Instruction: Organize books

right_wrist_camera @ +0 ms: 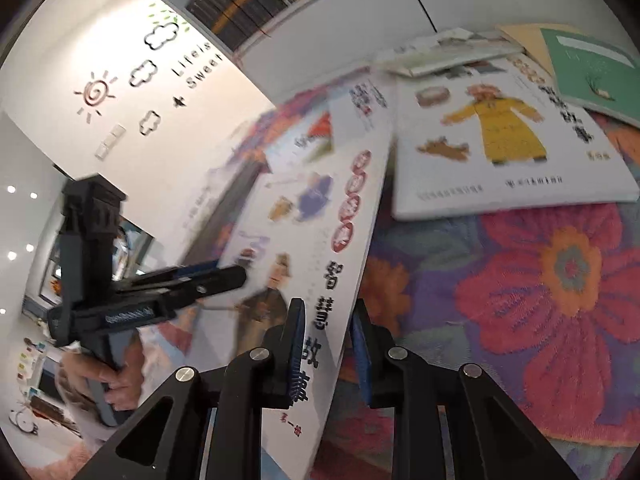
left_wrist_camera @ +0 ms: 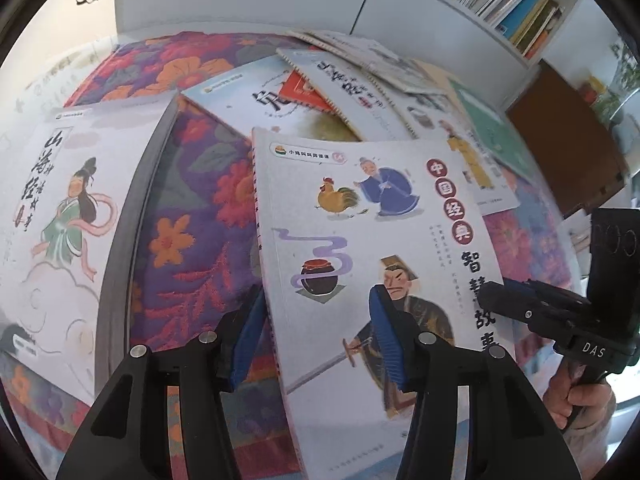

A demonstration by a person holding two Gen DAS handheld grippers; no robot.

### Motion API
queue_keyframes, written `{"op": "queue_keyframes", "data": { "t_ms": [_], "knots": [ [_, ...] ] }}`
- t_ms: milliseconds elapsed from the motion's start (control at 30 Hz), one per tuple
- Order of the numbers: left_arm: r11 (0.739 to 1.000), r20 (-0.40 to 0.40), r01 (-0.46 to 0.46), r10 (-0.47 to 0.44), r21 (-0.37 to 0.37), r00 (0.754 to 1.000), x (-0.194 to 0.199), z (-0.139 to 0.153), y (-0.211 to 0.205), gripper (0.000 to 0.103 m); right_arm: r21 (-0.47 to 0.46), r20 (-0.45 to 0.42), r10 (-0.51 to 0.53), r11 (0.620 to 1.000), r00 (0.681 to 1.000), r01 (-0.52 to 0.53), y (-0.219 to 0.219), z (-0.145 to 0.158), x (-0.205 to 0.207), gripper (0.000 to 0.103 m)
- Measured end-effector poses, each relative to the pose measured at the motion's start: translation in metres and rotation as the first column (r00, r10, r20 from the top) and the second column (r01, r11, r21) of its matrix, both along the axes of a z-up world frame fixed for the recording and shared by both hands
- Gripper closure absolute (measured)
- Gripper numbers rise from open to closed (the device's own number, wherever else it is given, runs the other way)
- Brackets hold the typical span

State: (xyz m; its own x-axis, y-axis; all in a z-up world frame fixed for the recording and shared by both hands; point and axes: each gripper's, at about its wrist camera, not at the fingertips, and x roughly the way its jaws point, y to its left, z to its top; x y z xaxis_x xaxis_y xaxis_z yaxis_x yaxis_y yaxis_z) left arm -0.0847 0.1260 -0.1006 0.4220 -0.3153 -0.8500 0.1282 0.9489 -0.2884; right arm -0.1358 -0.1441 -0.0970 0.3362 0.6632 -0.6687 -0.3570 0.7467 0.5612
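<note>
The floral bedspread (left_wrist_camera: pixel 192 208) is carrying scattered books; the rooster-cover book (left_wrist_camera: pixel 360 240) is being held tilted above it, thin, light and floppy, best gripped near an edge. The right claw (right_wrist_camera: pixel 326 350) is pinching its title edge; the left claw (left_wrist_camera: pixel 320 336) is straddling its spine side, pads apparently loose. Only the left view is showing the fairy-cover book (left_wrist_camera: pixel 68 216).

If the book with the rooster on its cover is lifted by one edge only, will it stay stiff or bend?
The rooster book is thin, and its cover already curves, so it will probably sag. The glossy cover may slip between the pads. The right gripper pinches one edge while the left gripper straddles the other, which should steady it.
</note>
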Motion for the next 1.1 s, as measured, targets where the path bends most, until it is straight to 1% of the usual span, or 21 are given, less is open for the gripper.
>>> {"op": "queue_keyframes", "data": {
  "t_ms": [67, 167, 300, 433, 533, 667, 733, 933, 967, 1000, 1100],
  "knots": [
    [1.000, -0.016, 0.006, -0.006, -0.019, 1.000, 0.003, 0.005, 0.002, 0.054, 0.017, -0.007, 0.007, 1.000, 1.000, -0.007, 0.002, 0.011, 0.000, 0.080],
    [1.000, -0.002, 0.006, -0.006, 0.013, 1.000, 0.005, 0.014, 0.001, 0.054, 0.018, -0.003, 0.006, 1.000, 1.000, -0.006, 0.009, 0.025, -0.002, 0.080],
    [1.000, 0.009, 0.008, -0.008, 0.018, 1.000, 0.008, 0.027, 0.004, 0.054, 0.033, -0.014, -0.002, 0.999, 1.000, 0.003, 0.017, 0.040, -0.003, 0.080],
    [1.000, 0.029, 0.010, -0.010, 0.023, 1.000, 0.013, 0.041, 0.011, 0.054, -0.011, 0.020, 0.006, 1.000, 1.000, -0.006, 0.032, 0.056, -0.002, 0.080],
    [1.000, 0.042, 0.005, -0.006, 0.030, 0.999, 0.016, 0.051, 0.021, 0.054, -0.010, 0.030, 0.016, 1.000, 0.999, -0.016, 0.041, 0.065, 0.000, 0.080],
    [0.999, 0.058, 0.002, -0.004, 0.038, 0.998, 0.020, 0.065, 0.038, 0.054, -0.040, 0.061, 0.035, 0.999, 0.997, -0.033, 0.062, 0.079, 0.006, 0.080],
    [0.999, 0.069, -0.009, 0.007, 0.033, 0.998, 0.023, 0.072, 0.050, 0.054, -0.049, 0.063, 0.049, 0.998, 0.997, -0.046, 0.073, 0.085, 0.009, 0.080],
    [0.997, 0.121, -0.056, 0.050, 0.050, 0.991, 0.026, 0.094, 0.086, 0.054, -0.074, 0.092, 0.104, 0.992, 0.990, -0.098, 0.113, 0.104, 0.020, 0.080],
    [0.996, 0.133, -0.067, 0.059, 0.056, 0.989, 0.026, 0.096, 0.093, 0.056, -0.075, 0.097, 0.114, 0.991, 0.989, -0.107, 0.121, 0.106, 0.021, 0.080],
    [0.994, 0.145, -0.085, 0.075, 0.063, 0.987, 0.025, 0.098, 0.101, 0.062, -0.074, 0.100, 0.123, 0.991, 0.987, -0.116, 0.129, 0.108, 0.023, 0.080],
    [0.990, 0.144, -0.129, 0.120, 0.055, 0.982, 0.025, 0.097, 0.125, 0.068, -0.065, 0.100, 0.142, 0.989, 0.985, -0.136, 0.147, 0.108, 0.030, 0.080]
  ]
}}
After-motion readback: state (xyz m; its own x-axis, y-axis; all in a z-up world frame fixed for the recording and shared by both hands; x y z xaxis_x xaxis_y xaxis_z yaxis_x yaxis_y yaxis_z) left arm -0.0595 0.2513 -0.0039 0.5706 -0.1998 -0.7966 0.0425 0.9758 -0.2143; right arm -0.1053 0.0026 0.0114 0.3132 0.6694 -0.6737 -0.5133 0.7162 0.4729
